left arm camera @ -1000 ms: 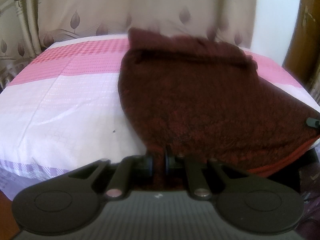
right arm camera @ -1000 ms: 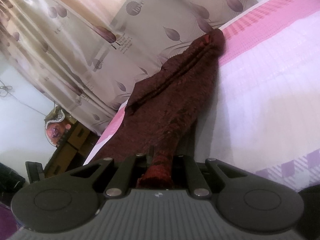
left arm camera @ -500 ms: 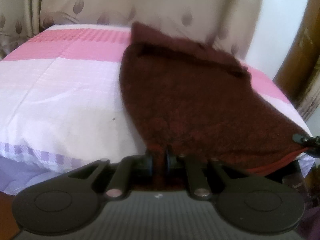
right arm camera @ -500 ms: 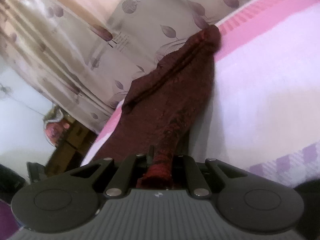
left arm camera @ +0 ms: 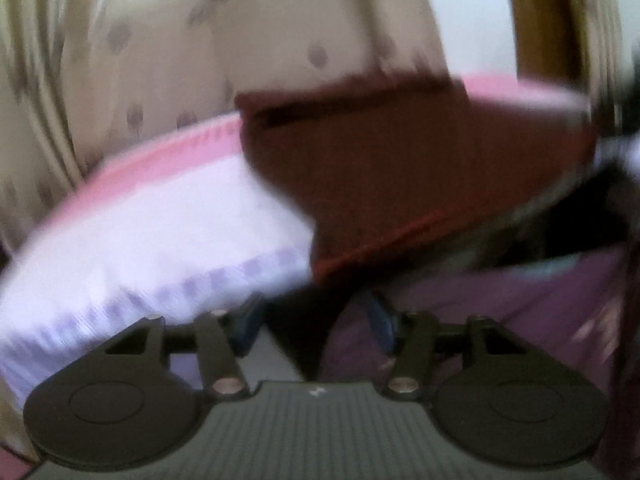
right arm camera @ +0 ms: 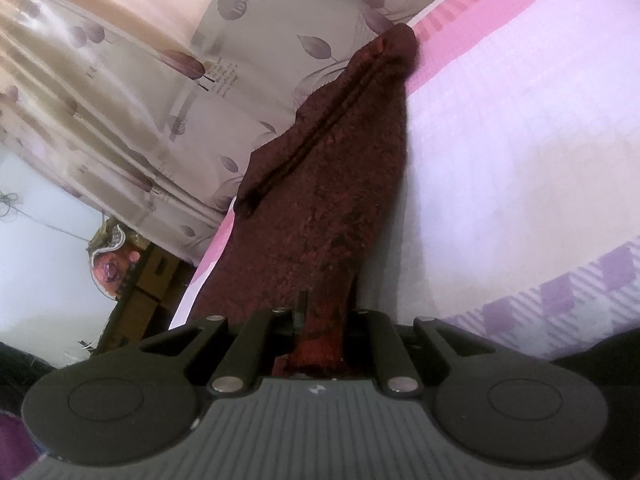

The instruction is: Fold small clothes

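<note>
A dark maroon knitted garment [left arm camera: 400, 168] lies on a pink, white and lilac bed cover [left arm camera: 160, 224]. In the blurred left wrist view my left gripper [left arm camera: 312, 324] is open and empty, just below and clear of the garment's near hem. In the right wrist view the garment [right arm camera: 332, 200] stretches away from me toward the curtain. My right gripper [right arm camera: 320, 320] is shut on the garment's near edge, which bunches between the jaws.
A beige leaf-print curtain [right arm camera: 160, 80] hangs behind the bed. A brown wooden post [left arm camera: 536, 16] stands at the right. Dark furniture with a colourful bundle [right arm camera: 112, 264] sits beyond the bed's edge. Purple fabric [left arm camera: 500, 304] lies below the bed's front edge.
My left gripper has opened, let go of the garment's hem and swung back and to the right. My right gripper still holds its edge.
</note>
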### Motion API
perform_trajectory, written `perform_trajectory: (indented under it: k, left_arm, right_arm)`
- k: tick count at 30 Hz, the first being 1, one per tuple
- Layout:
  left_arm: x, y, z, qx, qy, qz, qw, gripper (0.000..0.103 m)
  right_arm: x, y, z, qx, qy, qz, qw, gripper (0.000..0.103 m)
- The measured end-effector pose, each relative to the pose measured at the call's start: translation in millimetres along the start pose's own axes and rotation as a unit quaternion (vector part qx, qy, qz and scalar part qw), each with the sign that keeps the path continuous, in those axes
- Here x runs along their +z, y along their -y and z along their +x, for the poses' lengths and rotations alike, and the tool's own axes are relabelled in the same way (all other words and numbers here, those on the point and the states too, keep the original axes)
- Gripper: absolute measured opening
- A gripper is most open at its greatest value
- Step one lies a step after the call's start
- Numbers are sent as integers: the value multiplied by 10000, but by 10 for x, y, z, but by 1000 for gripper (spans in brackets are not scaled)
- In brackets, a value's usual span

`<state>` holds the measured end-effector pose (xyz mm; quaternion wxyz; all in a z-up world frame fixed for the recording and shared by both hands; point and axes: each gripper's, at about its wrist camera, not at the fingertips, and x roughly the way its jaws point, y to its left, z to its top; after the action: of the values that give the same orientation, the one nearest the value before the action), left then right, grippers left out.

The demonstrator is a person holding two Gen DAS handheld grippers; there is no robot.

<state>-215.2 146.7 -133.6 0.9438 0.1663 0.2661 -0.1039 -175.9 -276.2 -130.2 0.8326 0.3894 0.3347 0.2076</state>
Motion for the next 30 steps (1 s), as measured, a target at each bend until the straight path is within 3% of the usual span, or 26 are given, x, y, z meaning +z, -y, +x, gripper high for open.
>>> perform_trajectory:
  k: [7, 9, 10, 15, 18, 24, 30]
  left_arm:
    - [82, 169, 125, 395, 454, 391, 9974, 55]
    - [117, 176, 158, 354, 512, 404, 9972, 33]
    - [134, 164, 198, 306, 446, 375, 9978, 28]
    - [187, 201, 197, 397, 691, 407, 9960, 18]
    - [294, 112, 65, 91, 865, -104, 9962, 19]
    - [311, 279, 36, 317, 870, 642, 9936, 21]
    - [317, 232, -55, 228, 835, 479, 9951, 24]
  right_arm:
    - [14, -22, 3, -18, -17, 7, 10000, 18]
    - [7, -22, -4, -43, -27, -4, 10000, 18]
    - [5, -23, -9, -53, -25, -11, 10000, 18]
    - [0, -37, -28, -41, 3, -35, 10000, 18]
    - [0, -35, -31, -48, 0, -36, 10000, 18]
    - [6, -61, -33, 18, 32, -75, 10000, 19]
    - [-16, -36, -55, 17, 50, -27, 10000, 20]
